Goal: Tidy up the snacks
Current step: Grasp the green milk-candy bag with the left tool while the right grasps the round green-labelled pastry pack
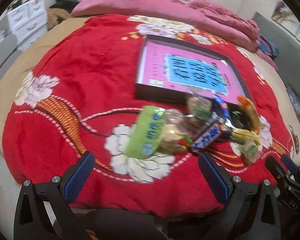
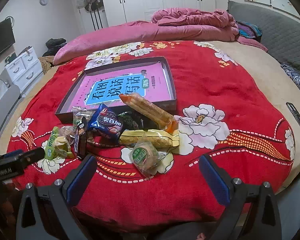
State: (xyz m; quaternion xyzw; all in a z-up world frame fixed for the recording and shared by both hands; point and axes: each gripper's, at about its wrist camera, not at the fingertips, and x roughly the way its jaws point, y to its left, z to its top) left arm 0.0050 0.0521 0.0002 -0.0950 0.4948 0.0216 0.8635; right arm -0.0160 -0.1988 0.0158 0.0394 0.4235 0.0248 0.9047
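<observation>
Your left tool and right tool hover spread apart, empty, near the snacks beside the tray.

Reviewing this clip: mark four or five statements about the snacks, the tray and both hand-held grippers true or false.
1. The shallow dark tray with the pink printed sheet already holds several snacks. False: the snacks lie on the red floral blanket in front of it; only the long orange-ended cracker pack leans over its front rim.
2. Both the left hand-held gripper and the right hand-held gripper are open and empty. True.
3. The blue cookie packet lies beside the yellow wrapped bar. True.
4. The round green-labelled pastry sits farthest from the right hand-held gripper. False: it is the nearest snack.
</observation>
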